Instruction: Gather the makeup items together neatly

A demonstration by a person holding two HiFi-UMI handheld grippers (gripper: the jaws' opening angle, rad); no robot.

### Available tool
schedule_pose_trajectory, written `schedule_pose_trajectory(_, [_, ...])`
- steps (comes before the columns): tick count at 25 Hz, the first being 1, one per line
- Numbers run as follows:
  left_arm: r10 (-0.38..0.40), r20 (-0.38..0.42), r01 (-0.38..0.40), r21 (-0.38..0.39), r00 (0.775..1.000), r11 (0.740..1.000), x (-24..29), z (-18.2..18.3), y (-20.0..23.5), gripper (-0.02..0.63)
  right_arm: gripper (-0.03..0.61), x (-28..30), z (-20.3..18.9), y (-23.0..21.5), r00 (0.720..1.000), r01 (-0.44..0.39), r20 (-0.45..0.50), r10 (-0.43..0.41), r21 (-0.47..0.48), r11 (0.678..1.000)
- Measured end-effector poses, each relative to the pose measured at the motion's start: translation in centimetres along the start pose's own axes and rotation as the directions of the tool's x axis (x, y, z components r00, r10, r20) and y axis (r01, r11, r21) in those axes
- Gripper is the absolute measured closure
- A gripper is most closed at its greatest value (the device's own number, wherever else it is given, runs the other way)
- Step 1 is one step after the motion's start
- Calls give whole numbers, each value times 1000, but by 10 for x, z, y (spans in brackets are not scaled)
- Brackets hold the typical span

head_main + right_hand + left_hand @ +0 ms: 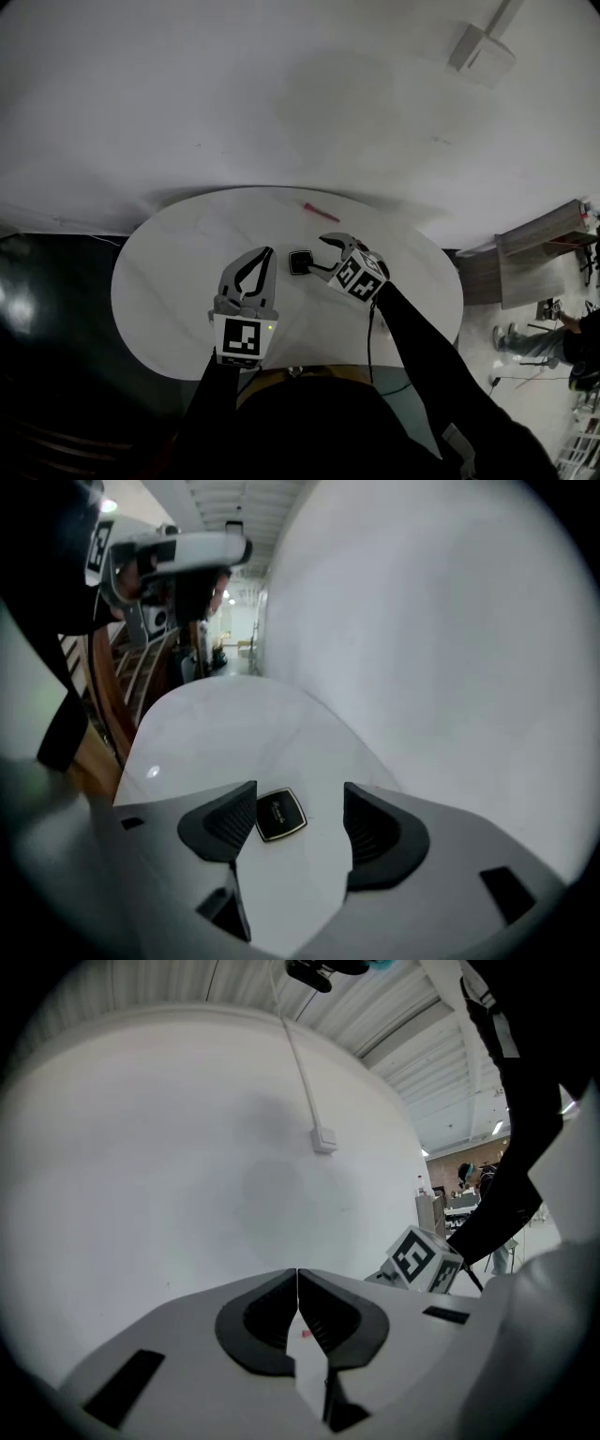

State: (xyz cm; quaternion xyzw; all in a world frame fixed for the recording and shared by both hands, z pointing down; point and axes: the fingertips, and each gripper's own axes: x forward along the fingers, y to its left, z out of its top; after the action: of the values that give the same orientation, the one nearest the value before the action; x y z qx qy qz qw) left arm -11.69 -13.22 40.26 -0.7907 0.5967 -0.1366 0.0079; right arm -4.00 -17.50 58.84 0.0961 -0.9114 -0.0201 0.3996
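A white oval desk (169, 281) with a smooth, glossy top carries two things. A flat black square compact (300, 262) with a thin gold rim lies near its middle. Beyond the compact, well apart and close to the far edge, lies a thin red stick (320, 212).

Black compact (300, 262) just beside right gripper (319, 255), jaws apart; red stick (320, 213) farther back.

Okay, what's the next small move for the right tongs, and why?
Probably shift the right tongs sideways a little so the compact sits centred between them, before closing. They stand open, and the compact lies flat on the table close to one jaw, not yet gripped. The pink stick lies apart, farther back, so the compact likely has to go to it.
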Motion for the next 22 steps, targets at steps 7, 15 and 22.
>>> schedule_pose_trajectory(7, [-17,11,17,22,1000,1000,-3,0,-5,597,305,-94,60,-1,909,192,315,-273,264,945])
schedule_pose_trajectory(15, [-86,11,86,51,996,995,-5,8,-24,597,318,-165,80,11,789,337,398,-467,355,872])
schedule_pose_trajectory(22, [-244,45,240,72,969,968,23,31,-81,597,324,-199,48,9,755,410,346,-557,414,813])
